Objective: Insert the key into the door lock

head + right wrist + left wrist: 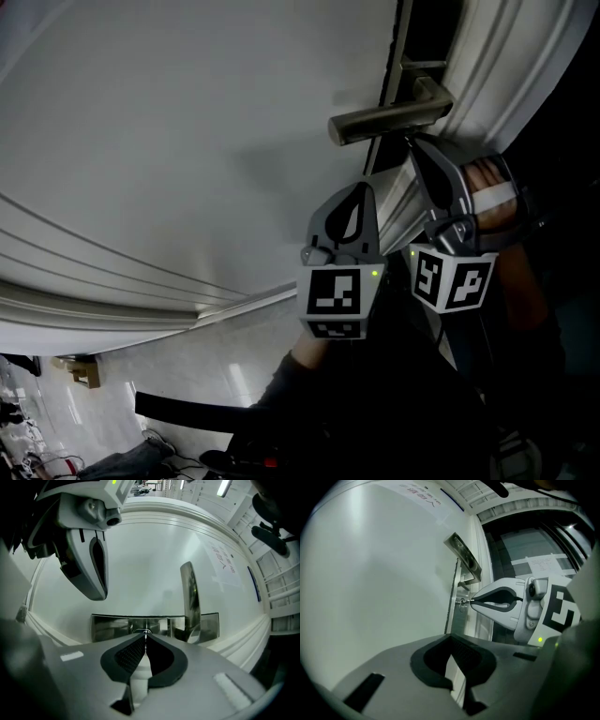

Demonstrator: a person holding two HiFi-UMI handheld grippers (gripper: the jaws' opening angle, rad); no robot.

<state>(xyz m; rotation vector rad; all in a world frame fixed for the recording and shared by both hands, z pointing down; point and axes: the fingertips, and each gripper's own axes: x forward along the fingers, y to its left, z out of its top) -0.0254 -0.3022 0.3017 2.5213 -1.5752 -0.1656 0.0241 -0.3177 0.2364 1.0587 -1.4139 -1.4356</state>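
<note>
A white door (187,141) carries a metal lever handle (389,117). Below the handle, the lock cylinder (462,603) sits in a metal plate (110,626). My right gripper (146,635) is shut on a thin key (146,639), whose tip is at the cylinder's keyhole (143,631); how deep it sits I cannot tell. From the left gripper view, the right gripper (472,602) points straight at the cylinder. My left gripper (361,186) hangs just beside it, off the door, jaws closed on nothing (451,637).
The handle (190,599) juts out just right of the key. A paper notice (225,564) hangs higher on the door. The dark door edge and frame (427,37) lie to the right. Clutter lies on the floor (84,370) at lower left.
</note>
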